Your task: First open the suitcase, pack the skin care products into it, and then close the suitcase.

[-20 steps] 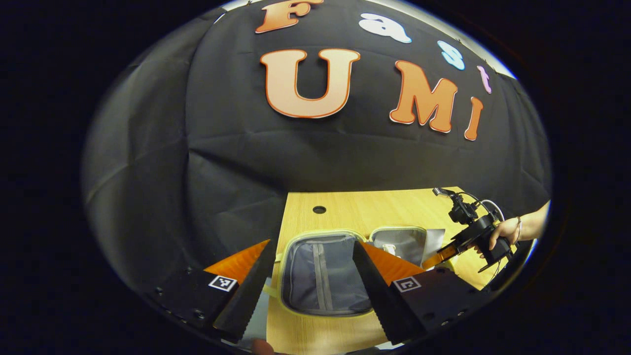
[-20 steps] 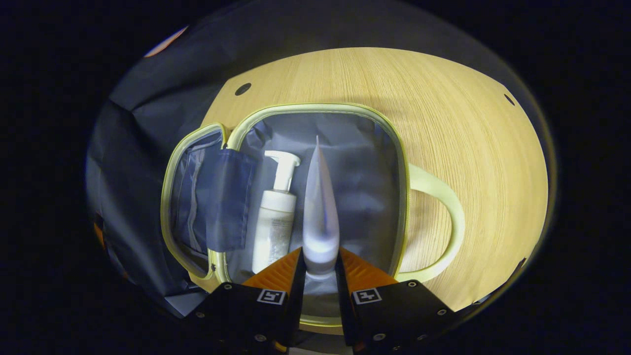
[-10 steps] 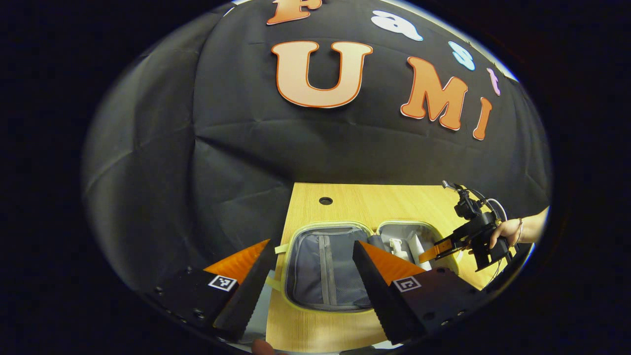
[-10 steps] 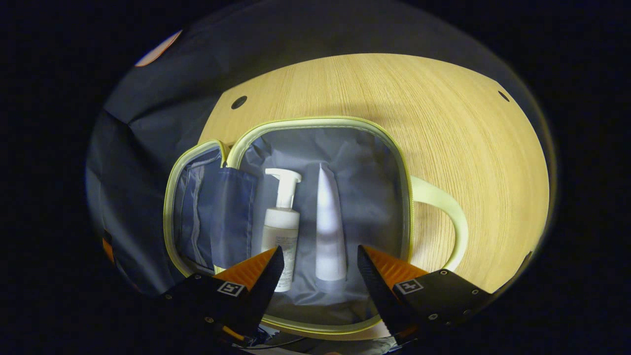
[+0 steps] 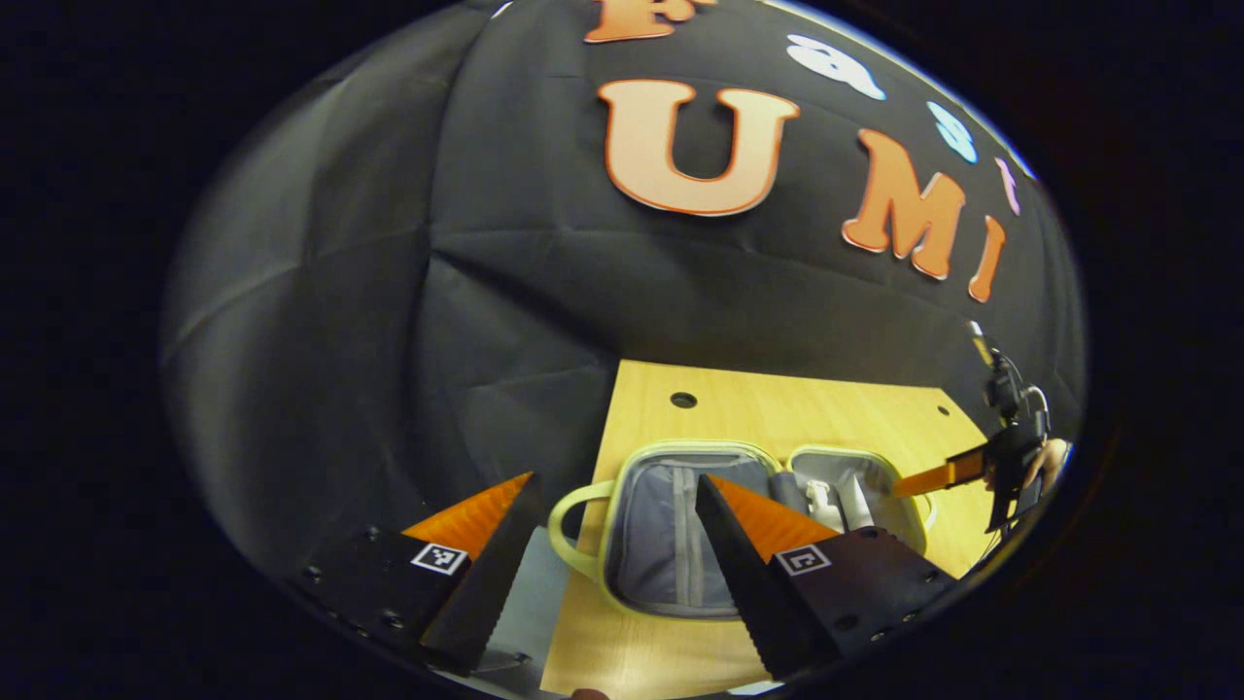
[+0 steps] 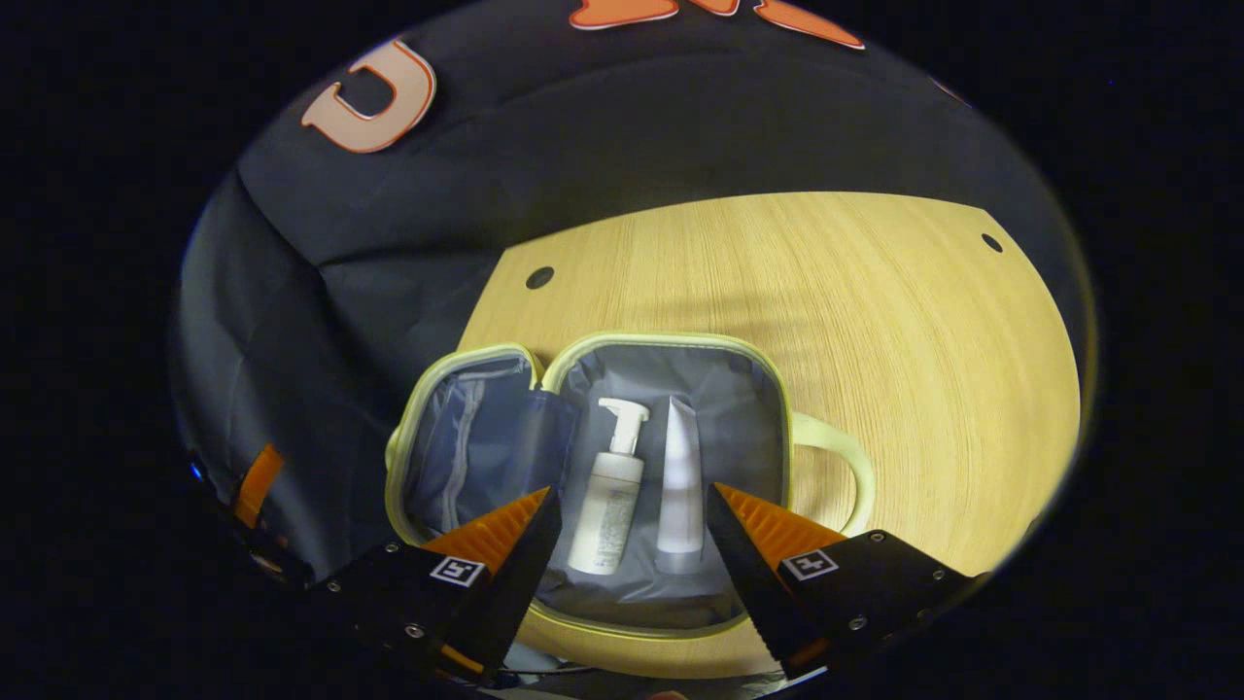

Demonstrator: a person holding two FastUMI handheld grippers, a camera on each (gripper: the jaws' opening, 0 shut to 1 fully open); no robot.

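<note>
Both products packed: pump bottle (image 6: pixel 607 506) and tube (image 6: pixel 680 486) flat in the suitcase (image 6: pixel 671 342), just ahead of the empty, spread right gripper (image 6: pixel 632 554). Next, closing. Best done with the spread left gripper (image 5: pixel 612 564) catching the lid half (image 5: pixel 671 544) right before it, folding it over squarely.

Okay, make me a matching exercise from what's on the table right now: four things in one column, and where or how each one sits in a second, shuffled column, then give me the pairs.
Things:
1. pump bottle
2. tube
3. suitcase
4. right gripper

Place or state:
A. lying open flat on the table
B. jaws apart, holding nothing, above the near edge of the case
C. lying in the handle-side half, next to the hinge
D. lying in the handle-side half, on the side nearer the handle

Pairs: 1-C, 2-D, 3-A, 4-B
</note>
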